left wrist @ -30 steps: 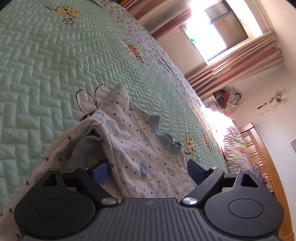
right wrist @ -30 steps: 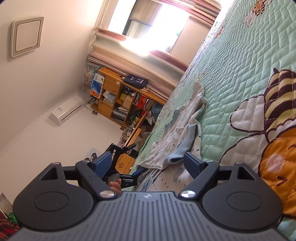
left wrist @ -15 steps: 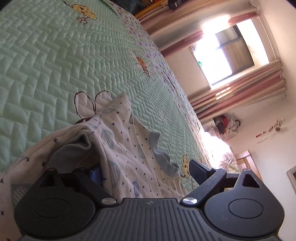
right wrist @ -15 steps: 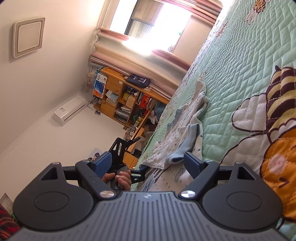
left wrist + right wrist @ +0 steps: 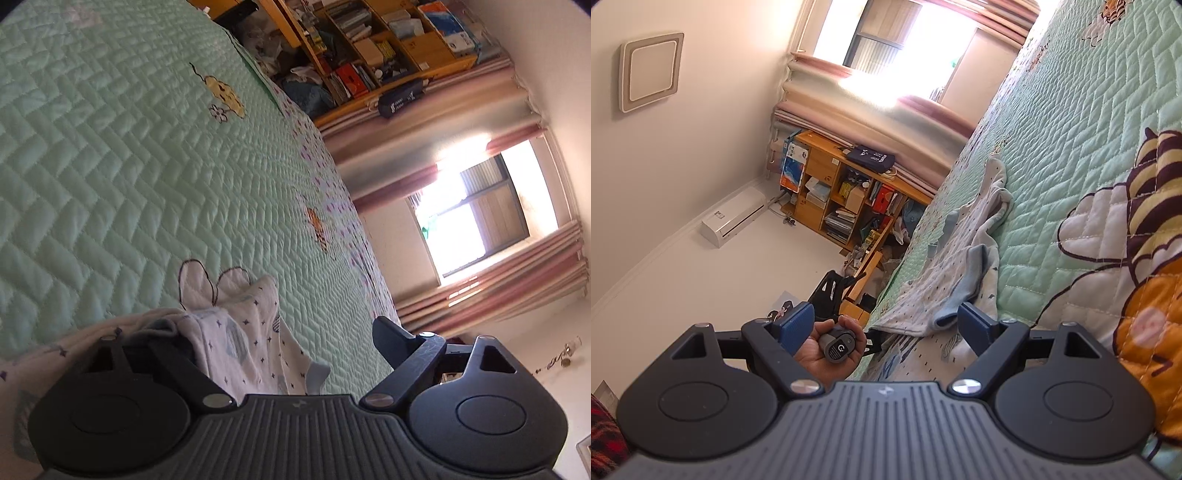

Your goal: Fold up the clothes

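Left tongs (image 5: 284,332): jaws stand wide and have just been closing a little. The garment (image 5: 240,332), white with small dark marks and pale blue trim, is bunched over the near jaw on the left of this view and runs into the gap. The far jaw stands bare above the bed cover (image 5: 129,166). No pad visibly presses cloth, so I read this as an approach to a grip, not a grip.

Right tongs (image 5: 886,321): jaws wide, nothing clamped. The garment (image 5: 964,254) lies stretched along the edge of the bed cover (image 5: 1071,147), running away from the tips. Its near end and a blue cuff (image 5: 964,284) sit just ahead of the right-hand jaw, near the pad, contact unclear. Beyond the left-hand jaw a hand (image 5: 827,350) grips the handle of the other tool.

Why so, as a judgement: both tools sit at the near end of the cloth, probably to take two points on one hem and carry it over. The fold looks not yet begun.

Room and edges:
- Ahead of the left tongs: open quilted cover, nothing in the way.
- Past the bed edge: shelves (image 5: 846,199) and floor; cloth near this edge could slide off.
- The crumpled heap at the left tongs may hide the true hem.
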